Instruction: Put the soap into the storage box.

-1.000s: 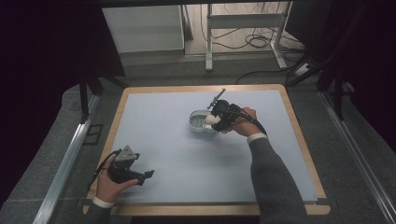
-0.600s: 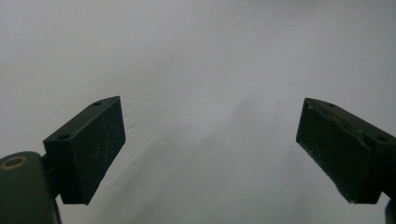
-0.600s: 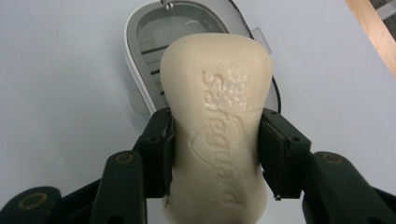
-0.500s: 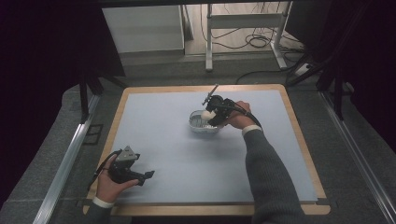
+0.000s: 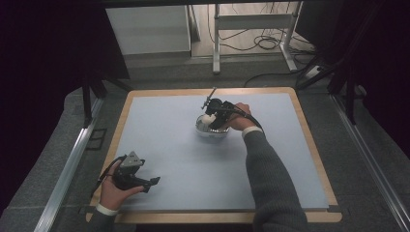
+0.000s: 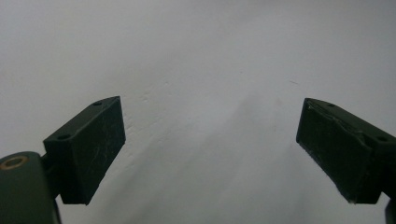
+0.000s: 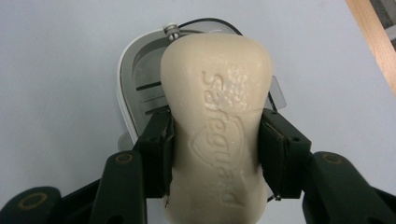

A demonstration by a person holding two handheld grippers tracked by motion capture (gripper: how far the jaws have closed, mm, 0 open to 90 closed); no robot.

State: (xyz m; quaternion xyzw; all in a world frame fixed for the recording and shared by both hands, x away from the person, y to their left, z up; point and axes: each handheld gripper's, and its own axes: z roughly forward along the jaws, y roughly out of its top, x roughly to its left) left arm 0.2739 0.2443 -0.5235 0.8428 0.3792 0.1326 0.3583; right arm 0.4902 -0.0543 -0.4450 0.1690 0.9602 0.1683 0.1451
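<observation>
A cream bar of soap (image 7: 215, 126) with embossed lettering sits between the jaws of my right gripper (image 7: 215, 154), which is shut on its sides. The bar hangs just above a white soap dish (image 7: 140, 84) with a slotted grey insert. From above, the right gripper (image 5: 212, 116) and the soap (image 5: 207, 119) are over the dish (image 5: 211, 131) near the mat's far middle. My left gripper (image 5: 145, 182) rests at the near left corner, held by a hand. Its jaws stand wide open over bare mat (image 6: 210, 70), with both pads (image 6: 88, 149) empty.
A pale blue mat (image 5: 169, 145) covers the table inside a wooden border (image 5: 222, 216). Past the far edge stand a white panel (image 5: 147, 29) and metal frame legs with floor cables (image 5: 261, 41). Metal rails (image 5: 67, 174) run along both sides.
My right gripper has shifted a little left and toward the far side with the soap, now over the dish. The left gripper has stayed put.
</observation>
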